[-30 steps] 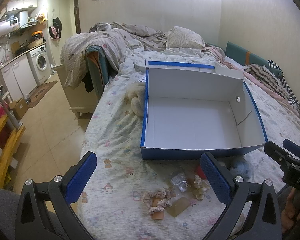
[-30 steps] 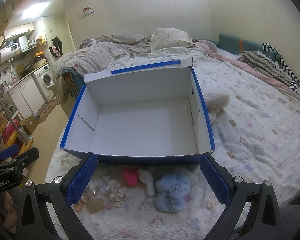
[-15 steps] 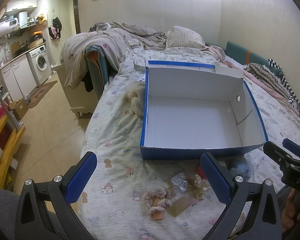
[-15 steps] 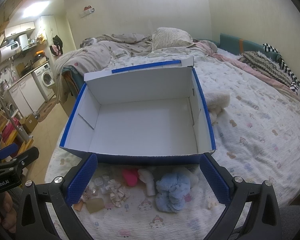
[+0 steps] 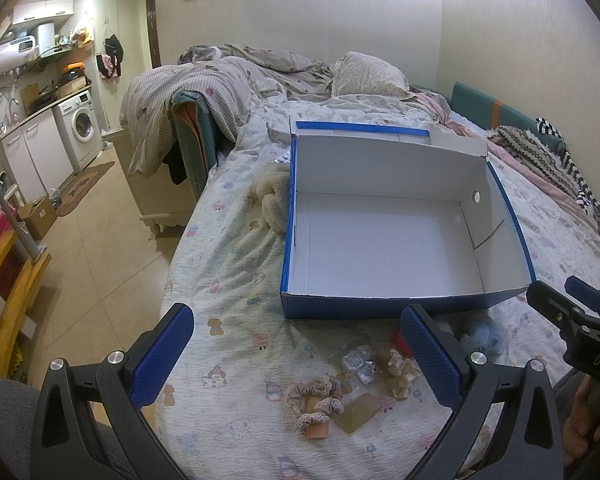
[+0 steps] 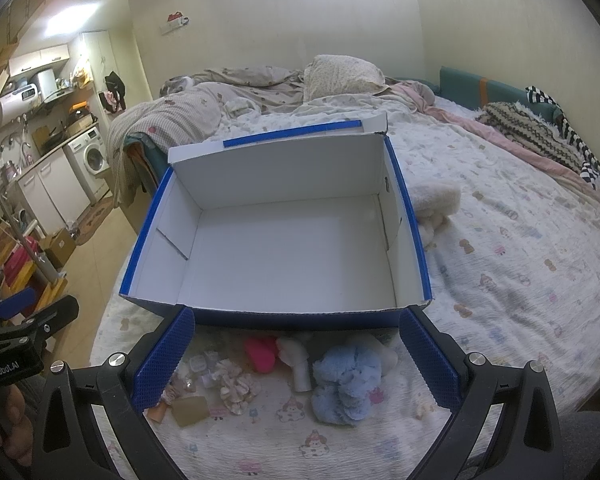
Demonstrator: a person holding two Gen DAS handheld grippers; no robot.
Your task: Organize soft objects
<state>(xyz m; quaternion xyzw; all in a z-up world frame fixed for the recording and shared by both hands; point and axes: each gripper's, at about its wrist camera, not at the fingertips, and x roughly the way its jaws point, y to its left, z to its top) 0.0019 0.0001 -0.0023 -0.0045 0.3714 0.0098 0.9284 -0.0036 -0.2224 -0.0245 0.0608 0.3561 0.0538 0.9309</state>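
An open blue box with a white inside point(image 5: 388, 240) point(image 6: 284, 256) stands empty on the bed. In front of it lie small soft things: beige scrunchies point(image 5: 314, 398), a fluffy blue toy point(image 6: 346, 380) point(image 5: 480, 338), a pink soft piece point(image 6: 260, 354), a small white piece point(image 6: 296, 356) and a cream ruffled piece point(image 6: 236, 386) point(image 5: 400, 372). My left gripper point(image 5: 300, 356) is open and empty above the scrunchies. My right gripper point(image 6: 296, 360) is open and empty above the pile. A cream plush point(image 5: 274, 204) point(image 6: 436, 204) lies beside the box.
The bed sheet point(image 5: 228, 264) drops off to a tiled floor point(image 5: 100, 248) on the left. A heaped duvet point(image 5: 188, 96) and pillow point(image 6: 340, 76) lie at the far end. Striped and knitted cloths point(image 6: 540, 136) lie at the right edge. A washing machine point(image 5: 82, 128) stands far left.
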